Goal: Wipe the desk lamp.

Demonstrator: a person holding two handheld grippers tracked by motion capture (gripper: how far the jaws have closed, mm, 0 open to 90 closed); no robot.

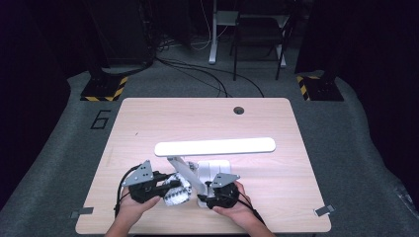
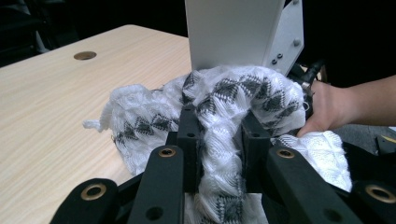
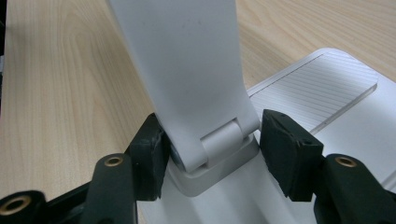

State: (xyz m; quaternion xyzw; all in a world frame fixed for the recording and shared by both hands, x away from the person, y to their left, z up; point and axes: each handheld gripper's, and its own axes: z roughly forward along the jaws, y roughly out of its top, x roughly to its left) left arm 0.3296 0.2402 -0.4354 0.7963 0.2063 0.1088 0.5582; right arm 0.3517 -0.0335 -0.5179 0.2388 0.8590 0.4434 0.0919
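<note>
surroundings: bare light-wood tabletop (image 1: 148, 123), round cable hole (image 1: 239, 110) at far edge; lamp arm (image 2: 233, 32) stands right behind the cloth.
cloth: white knit rag (image 2: 224, 107) with dark diamond pattern, bunched and soft, near-left of lamp base, touching the arm.
lamp: white desk lamp (image 1: 215, 146), smooth plastic, long flat head, ribbed panel on base (image 3: 327, 93).
left hand-held gripper (image 2: 219, 140): clenched on the cloth.
right hand-held gripper (image 3: 212, 140): jaws straddle the hinge (image 3: 219, 142); left pad touching, right pad just beside.
</note>
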